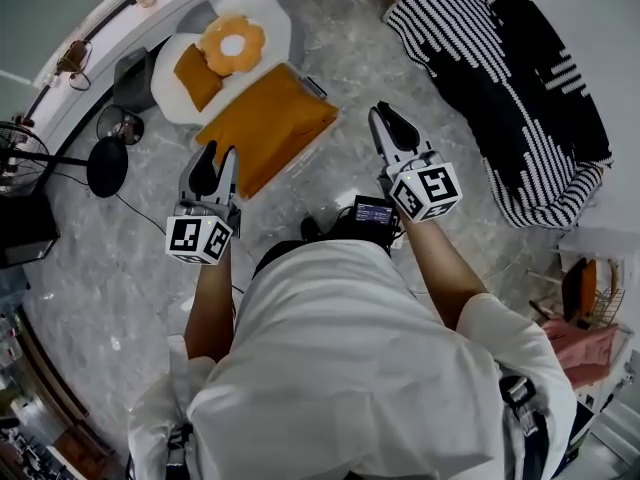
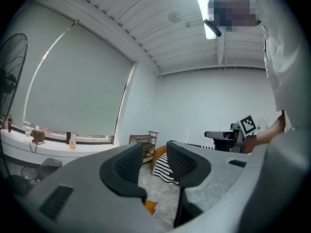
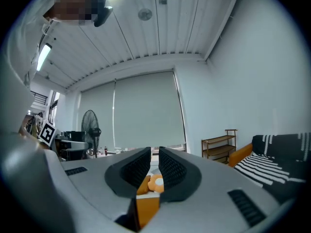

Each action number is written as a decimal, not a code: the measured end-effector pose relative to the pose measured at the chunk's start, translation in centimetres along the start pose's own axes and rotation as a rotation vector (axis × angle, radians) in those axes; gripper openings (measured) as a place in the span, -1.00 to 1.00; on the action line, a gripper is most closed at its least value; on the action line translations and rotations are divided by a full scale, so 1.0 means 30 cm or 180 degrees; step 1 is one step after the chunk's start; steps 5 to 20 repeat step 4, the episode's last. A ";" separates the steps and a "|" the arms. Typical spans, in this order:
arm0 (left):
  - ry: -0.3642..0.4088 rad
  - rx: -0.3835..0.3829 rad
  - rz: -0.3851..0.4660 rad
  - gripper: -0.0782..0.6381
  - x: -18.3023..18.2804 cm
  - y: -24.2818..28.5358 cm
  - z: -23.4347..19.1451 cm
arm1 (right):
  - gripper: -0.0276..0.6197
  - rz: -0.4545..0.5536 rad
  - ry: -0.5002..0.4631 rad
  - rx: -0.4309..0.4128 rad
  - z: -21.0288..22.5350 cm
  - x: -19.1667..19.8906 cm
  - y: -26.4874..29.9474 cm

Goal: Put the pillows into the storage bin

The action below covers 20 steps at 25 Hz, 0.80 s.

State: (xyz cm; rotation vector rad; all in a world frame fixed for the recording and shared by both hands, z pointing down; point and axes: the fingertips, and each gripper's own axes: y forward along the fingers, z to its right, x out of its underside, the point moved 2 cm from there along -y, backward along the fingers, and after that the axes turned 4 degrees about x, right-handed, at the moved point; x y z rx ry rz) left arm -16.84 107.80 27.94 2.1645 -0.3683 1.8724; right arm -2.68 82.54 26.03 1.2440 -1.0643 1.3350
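Surroundings: grey marbled floor. A black-and-white striped throw was draped over a seat at the right. A fan and a round black stand base stood at the left. A small lit screen sat near the person's body. Nothing lay between the grippers and the pillows.

Pillows: the large orange pillow lay flat ahead over a pale box rim – whether it sat inside the bin could not be told. Beyond it, a flower-shaped pillow and a small tan pillow rested on a white, soft, rounded seat.

Left hand-held gripper: released, ribbed pads well apart, nothing between them. It was held level, near the large pillow's corner but apart from it.

Right hand-held gripper: pads drawn to a narrow slit, grasping nothing.

View differences: only the right gripper view framed the flower-shaped pillow in its slit. Both gripper views showed a wooden shelf unit and roller blinds – the head view showed neither.
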 end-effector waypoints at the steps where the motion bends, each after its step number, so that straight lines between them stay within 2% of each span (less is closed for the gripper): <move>1: -0.0020 -0.0007 0.0000 -0.34 0.003 -0.004 -0.006 | -0.70 0.0005 0.0008 0.0008 -0.002 -0.001 -0.002; 4: -0.0081 -0.0047 0.0014 -0.34 0.009 -0.019 -0.024 | -0.70 0.0017 0.0019 0.0022 -0.006 -0.003 -0.008; 20: -0.0081 -0.0047 0.0014 -0.34 0.009 -0.019 -0.024 | -0.70 0.0017 0.0019 0.0022 -0.006 -0.003 -0.008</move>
